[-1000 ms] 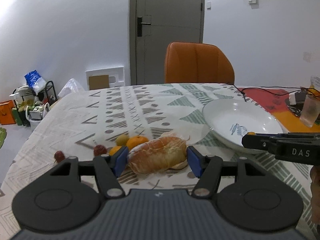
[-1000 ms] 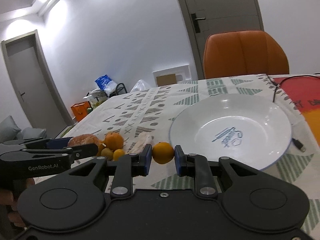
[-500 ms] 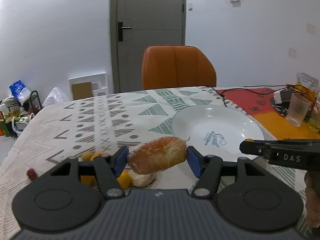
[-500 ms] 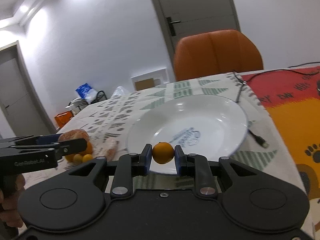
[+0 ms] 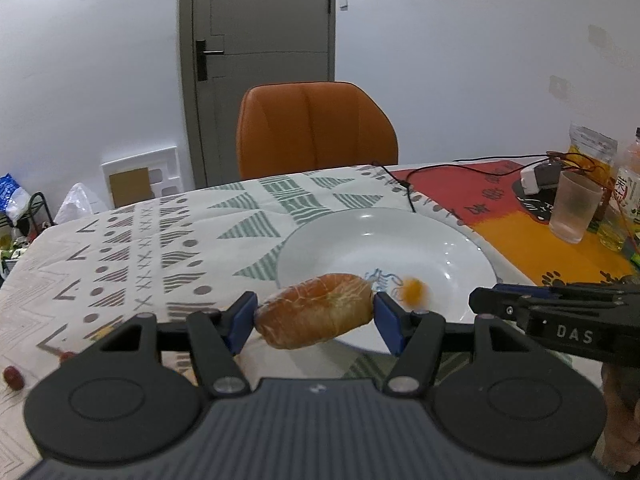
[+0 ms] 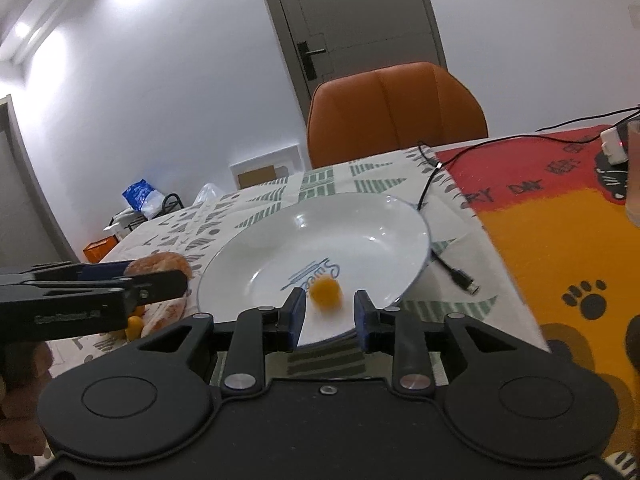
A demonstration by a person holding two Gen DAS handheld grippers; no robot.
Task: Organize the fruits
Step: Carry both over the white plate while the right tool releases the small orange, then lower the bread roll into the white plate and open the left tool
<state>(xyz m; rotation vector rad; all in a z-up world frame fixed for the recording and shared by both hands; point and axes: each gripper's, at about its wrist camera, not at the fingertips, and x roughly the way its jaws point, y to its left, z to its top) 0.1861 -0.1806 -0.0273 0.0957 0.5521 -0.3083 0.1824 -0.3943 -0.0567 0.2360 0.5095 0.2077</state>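
released since before, blurred small orange fruit (image 6: pixel 326 291) perhaps dropping onto plate (image 6: pixel 384 224) between opening right hand-held gripper (image 6: pixel 329 316).

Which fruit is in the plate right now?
Only the small orange fruit, blurred, past the opening right tool. The wrapped one is clamped in the left tool at the plate rim; the rest lie on the cloth.

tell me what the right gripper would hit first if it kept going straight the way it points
Probably the small orange fruit just ahead of the opening right gripper, then the plate under it; depth is hard to judge.
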